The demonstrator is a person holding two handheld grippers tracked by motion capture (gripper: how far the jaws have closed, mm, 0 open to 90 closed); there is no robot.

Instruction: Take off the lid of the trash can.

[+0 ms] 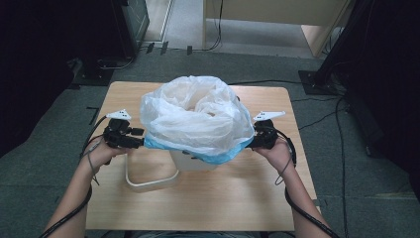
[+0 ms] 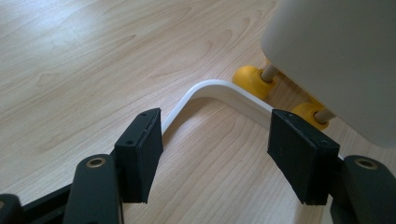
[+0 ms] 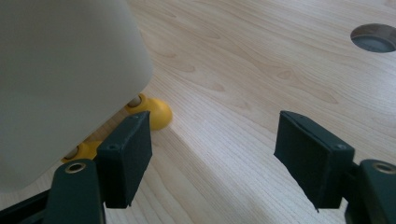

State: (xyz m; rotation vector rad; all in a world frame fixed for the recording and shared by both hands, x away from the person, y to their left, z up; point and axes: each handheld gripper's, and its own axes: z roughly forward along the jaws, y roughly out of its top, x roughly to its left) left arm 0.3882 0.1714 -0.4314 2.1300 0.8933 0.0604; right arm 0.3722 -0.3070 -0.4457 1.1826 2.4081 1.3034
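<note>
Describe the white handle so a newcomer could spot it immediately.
Start at the wooden table, then find the white bin under the billowing plastic bag. The handle is the thin white loop lying flat on the tabletop beside it.

A rectangular light wooden table with rounded corners (image 1: pixel 223 198) stands on a grey carpeted floor (image 1: pixel 29 168). In the right gripper view a round dark hole (image 3: pixel 373 37) is cut through the tabletop's pale grain. From the table's centre, a flat black stand base (image 1: pixel 96 74) lies on the carpet at 10 o'clock and another black base plate (image 1: pixel 312 82) at 2 o'clock. Thin black cables (image 1: pixel 339 129) trail over the floor at 3 o'clock, beside the table's edge. A pale wooden cabinet (image 1: pixel 277 12) stands at 1 o'clock, well apart from the table. A dark grey metal cabinet (image 1: pixel 133 20) stands at 11 o'clock. Black drapery (image 1: pixel 391 74) closes off the 3 o'clock side.
</note>
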